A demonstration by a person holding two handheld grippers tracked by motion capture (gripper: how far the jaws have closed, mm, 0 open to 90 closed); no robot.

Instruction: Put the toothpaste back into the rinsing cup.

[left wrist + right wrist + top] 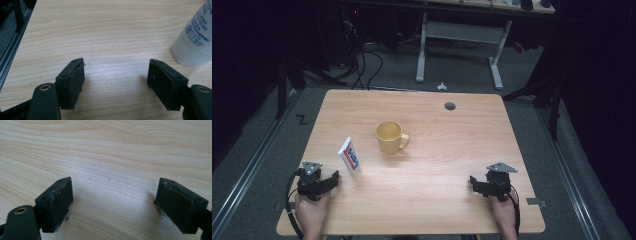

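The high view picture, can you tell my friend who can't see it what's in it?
A yellow mug stands mid-table on a wooden table, its handle to the right, with a white tube to its left. At the near edge, a person's hands hold the left tool close to the tube and the right tool, both open.

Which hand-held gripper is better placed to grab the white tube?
Left. The left hand-held gripper sits open right beside the white tube; the right hand-held gripper is across the table, far from it.
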